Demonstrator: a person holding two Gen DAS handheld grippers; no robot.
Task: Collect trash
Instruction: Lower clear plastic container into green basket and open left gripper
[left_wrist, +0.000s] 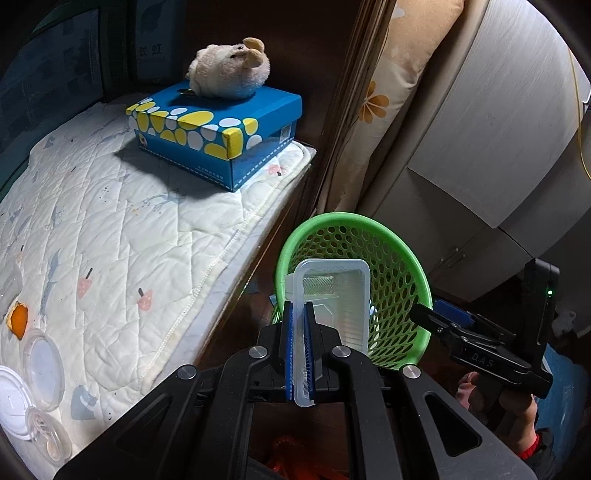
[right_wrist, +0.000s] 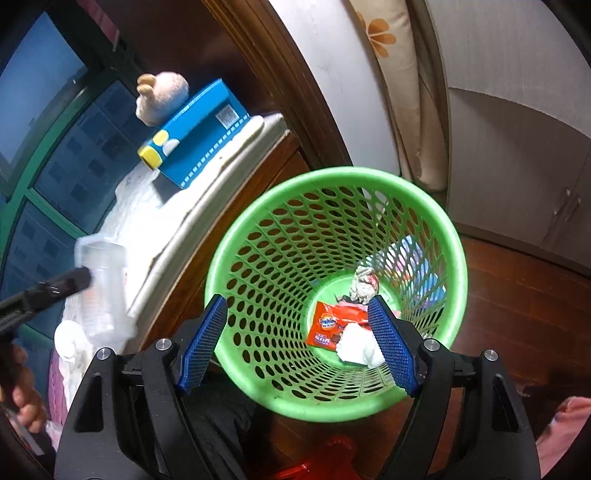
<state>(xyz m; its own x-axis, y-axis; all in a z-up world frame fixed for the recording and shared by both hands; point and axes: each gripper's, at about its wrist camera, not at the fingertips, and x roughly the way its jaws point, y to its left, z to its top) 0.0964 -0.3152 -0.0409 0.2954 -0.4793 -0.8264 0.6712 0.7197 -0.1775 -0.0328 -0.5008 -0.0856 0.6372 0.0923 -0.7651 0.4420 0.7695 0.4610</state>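
Left gripper (left_wrist: 300, 354) clamps the rim of a clear rectangular plastic tray (left_wrist: 334, 299), long axis pointing away along the fingers, open side facing right, held over the green basket (left_wrist: 400, 280) beside the mattress edge (left_wrist: 207, 273). Right gripper (right_wrist: 295, 343) hangs spread wide and empty above that basket's mouth, wrappers (right_wrist: 334, 321) at the bottom.

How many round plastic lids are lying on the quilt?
3, all at the quilt's near left corner: a clear lid, a white lid left of it, another clear lid nearest. Others may lie outside the frame.
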